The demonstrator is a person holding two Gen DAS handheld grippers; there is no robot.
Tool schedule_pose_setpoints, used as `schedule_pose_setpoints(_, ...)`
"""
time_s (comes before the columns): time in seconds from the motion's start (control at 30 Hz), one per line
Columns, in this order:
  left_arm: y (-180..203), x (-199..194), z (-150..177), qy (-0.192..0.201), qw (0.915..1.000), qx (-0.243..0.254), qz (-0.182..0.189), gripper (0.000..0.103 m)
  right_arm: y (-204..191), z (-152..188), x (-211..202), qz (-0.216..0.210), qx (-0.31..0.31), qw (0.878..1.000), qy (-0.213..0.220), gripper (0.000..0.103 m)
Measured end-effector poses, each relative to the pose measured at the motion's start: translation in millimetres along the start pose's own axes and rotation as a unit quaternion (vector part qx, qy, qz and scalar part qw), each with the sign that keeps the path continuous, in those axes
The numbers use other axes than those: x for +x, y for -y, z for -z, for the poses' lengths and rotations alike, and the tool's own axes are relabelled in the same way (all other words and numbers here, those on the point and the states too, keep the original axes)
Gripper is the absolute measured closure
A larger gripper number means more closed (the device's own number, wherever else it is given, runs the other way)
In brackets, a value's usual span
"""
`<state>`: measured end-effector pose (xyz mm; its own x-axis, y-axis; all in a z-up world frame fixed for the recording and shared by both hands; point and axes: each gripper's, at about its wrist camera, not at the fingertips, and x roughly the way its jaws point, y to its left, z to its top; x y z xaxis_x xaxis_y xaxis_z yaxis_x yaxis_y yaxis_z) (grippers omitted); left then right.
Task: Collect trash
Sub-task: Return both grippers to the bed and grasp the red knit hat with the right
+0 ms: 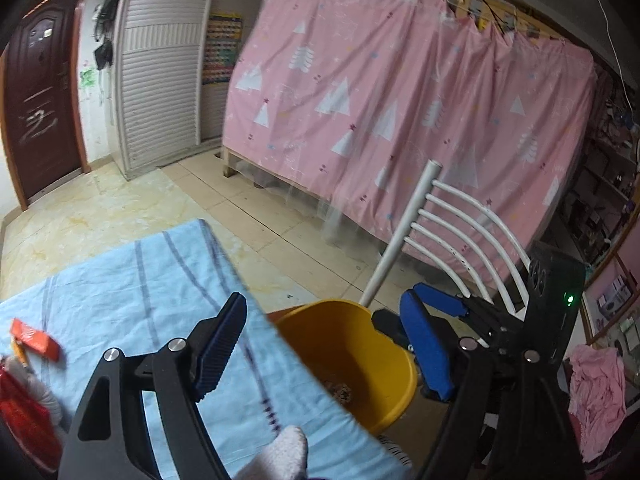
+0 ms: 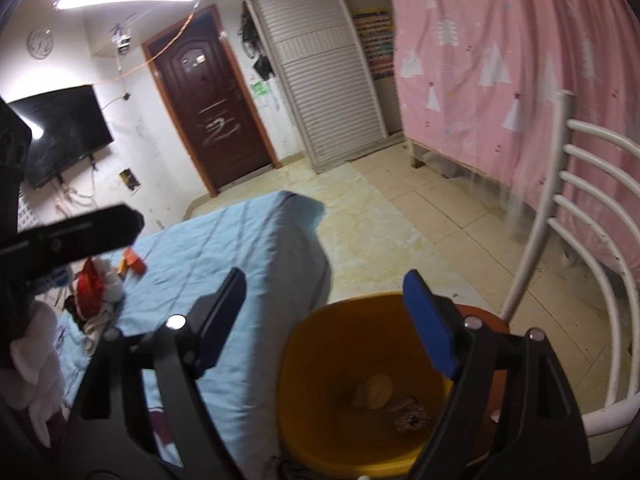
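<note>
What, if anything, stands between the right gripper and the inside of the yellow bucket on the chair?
Nothing visible does. The right gripper hangs open and empty just above the yellow bucket, whose mouth is uncovered, with scraps of trash already on its bottom. The blue-sheeted table lies off to the left, the white chair back to the right.

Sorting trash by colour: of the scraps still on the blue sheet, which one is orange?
The flat orange packet, lying apart; the red bag sits in the pile of white scraps.

yellow bin lower centre of frame, upright, crumpled scraps at its bottom; orange wrapper and red bag lie at left on the blue-covered desk.
</note>
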<state>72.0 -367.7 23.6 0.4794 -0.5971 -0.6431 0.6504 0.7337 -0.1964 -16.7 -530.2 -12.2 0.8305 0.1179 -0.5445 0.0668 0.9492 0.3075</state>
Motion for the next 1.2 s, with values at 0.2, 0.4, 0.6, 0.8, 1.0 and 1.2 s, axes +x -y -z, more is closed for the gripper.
schedule_pose_setpoints(0.2,-33,-45,4,0.028,0.9990,-0.014,-0.033,0.033,-46,-2,20,-0.037,-0.032,0.999,-0.022,0.025)
schedule_pose_setpoints(0.4,-68,-80,14,0.041,0.9967,-0.033,-0.062,0.032,-97,-1,37,-0.070,-0.068,0.994,-0.039,0.025)
schedule_pose_setpoints(0.6,-109,-110,27,0.050,0.9928,-0.059,-0.091,0.030,-143,5,47,-0.102,-0.097,0.988,-0.057,0.025)
schedule_pose_setpoints(0.8,-150,-135,40,0.056,0.9870,-0.082,-0.127,0.029,-185,22,58,-0.130,-0.129,0.979,-0.088,0.025)
schedule_pose_setpoints(1.0,-194,-153,53,0.046,0.9791,-0.106,-0.167,0.025,-221,34,66,-0.151,-0.156,0.970,-0.112,0.020)
schedule_pose_setpoints(1.2,-248,-165,73,0.020,0.9683,-0.151,-0.198,0.023,-258,51,75,-0.169,-0.196,0.955,-0.142,0.020)
